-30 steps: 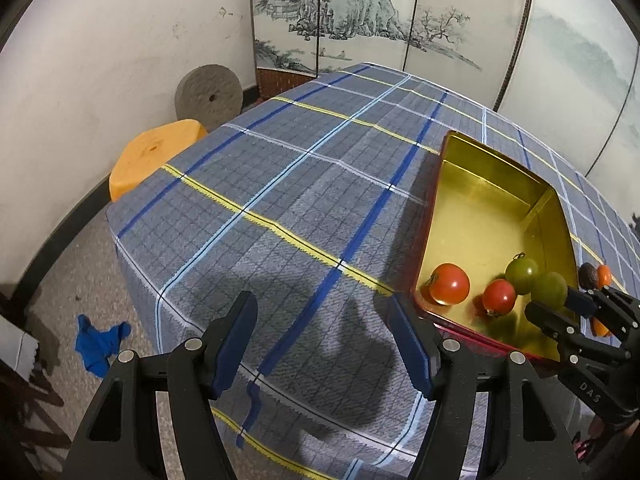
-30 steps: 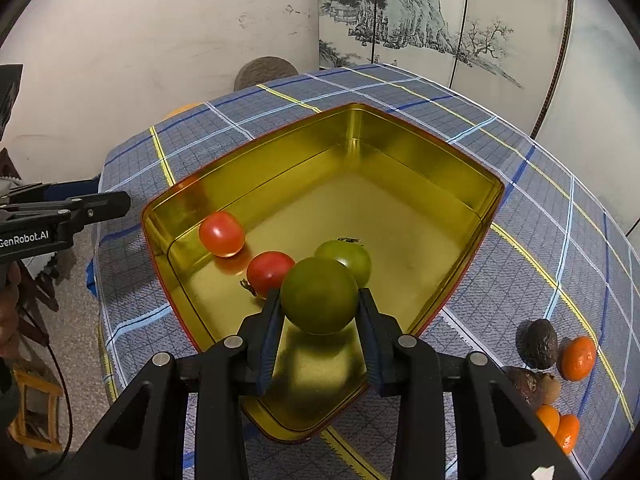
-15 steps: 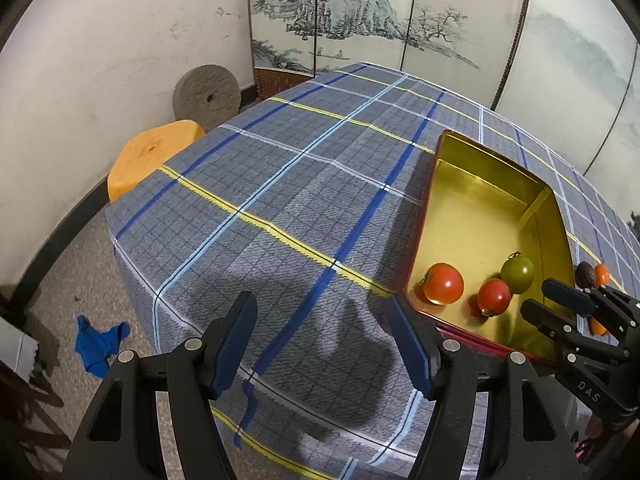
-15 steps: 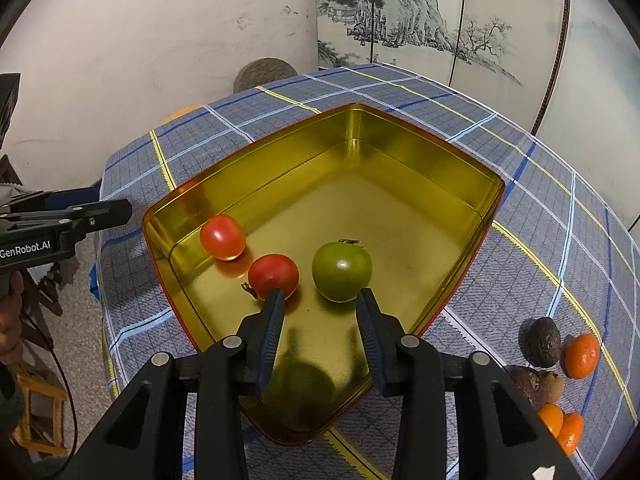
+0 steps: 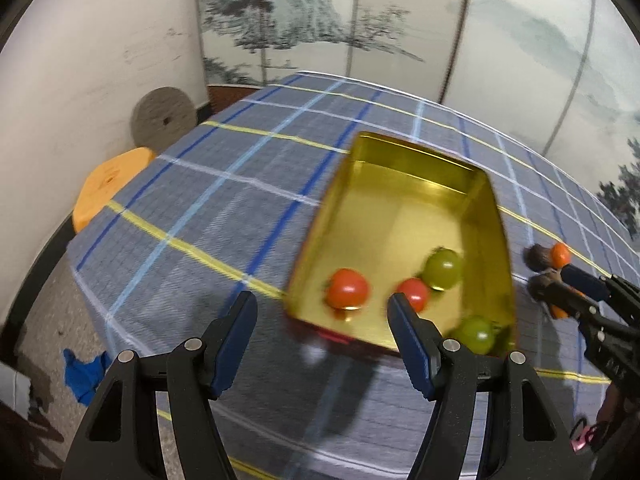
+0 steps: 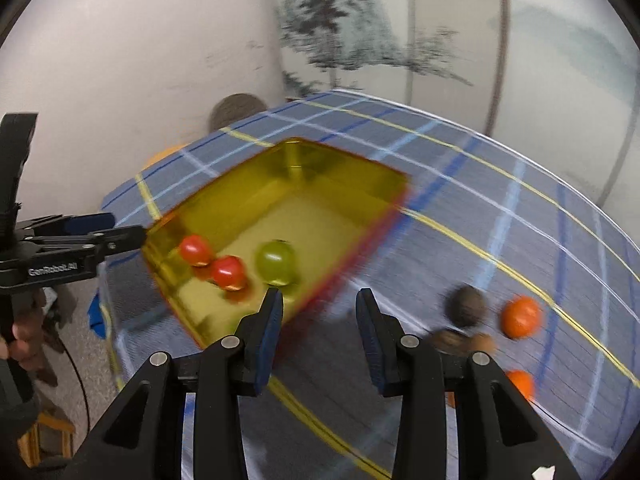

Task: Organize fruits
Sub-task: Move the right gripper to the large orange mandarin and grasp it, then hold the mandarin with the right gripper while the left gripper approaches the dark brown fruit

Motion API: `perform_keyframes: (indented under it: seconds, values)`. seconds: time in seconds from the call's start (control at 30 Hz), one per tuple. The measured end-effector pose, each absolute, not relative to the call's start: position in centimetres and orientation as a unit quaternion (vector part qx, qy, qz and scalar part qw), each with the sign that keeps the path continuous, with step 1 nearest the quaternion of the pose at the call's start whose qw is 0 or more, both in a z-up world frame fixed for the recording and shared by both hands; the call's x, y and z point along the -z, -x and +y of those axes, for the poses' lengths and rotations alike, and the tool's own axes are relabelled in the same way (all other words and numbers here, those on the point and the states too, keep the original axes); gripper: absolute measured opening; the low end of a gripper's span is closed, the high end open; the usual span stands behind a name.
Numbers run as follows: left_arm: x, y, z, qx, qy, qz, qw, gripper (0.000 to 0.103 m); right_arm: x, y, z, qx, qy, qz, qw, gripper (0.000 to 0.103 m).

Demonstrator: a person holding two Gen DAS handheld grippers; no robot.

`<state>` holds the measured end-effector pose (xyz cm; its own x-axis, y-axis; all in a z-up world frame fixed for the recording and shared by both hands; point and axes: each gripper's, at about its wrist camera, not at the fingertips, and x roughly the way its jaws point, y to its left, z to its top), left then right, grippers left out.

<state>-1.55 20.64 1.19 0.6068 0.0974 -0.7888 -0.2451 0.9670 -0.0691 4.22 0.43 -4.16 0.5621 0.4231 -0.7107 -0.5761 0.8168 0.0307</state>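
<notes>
White wall, painted screen, orange stool.

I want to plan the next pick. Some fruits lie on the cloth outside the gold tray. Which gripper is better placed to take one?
Right, probably. The right gripper is empty and points near the dark fruit and orange fruit. The left gripper hangs on the tray's far side.

Fruit count on the plaid table

One gold tray holds two red tomatoes and two green ones — four in all; outside it, two orange tangerines show clearly, beside two dark brown fruits — blur hides any more.
</notes>
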Motion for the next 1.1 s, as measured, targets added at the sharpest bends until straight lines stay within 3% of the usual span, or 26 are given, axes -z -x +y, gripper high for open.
perform_keyframes:
  seconds: [0.43,1.1]
  values:
    - [-1.7,-0.3,13.1,-0.013,0.049,0.441,0.896,0.068,6.2,-4.8,-12.8,-0.161,0.063,0.407,0.897,0.036]
    - [-1.3,-2.5,6.1,0.048,0.007,0.458,0.888,0.068,9.3,-7.3,-12.1,-0.185,0.051,0.418,0.888,0.039]
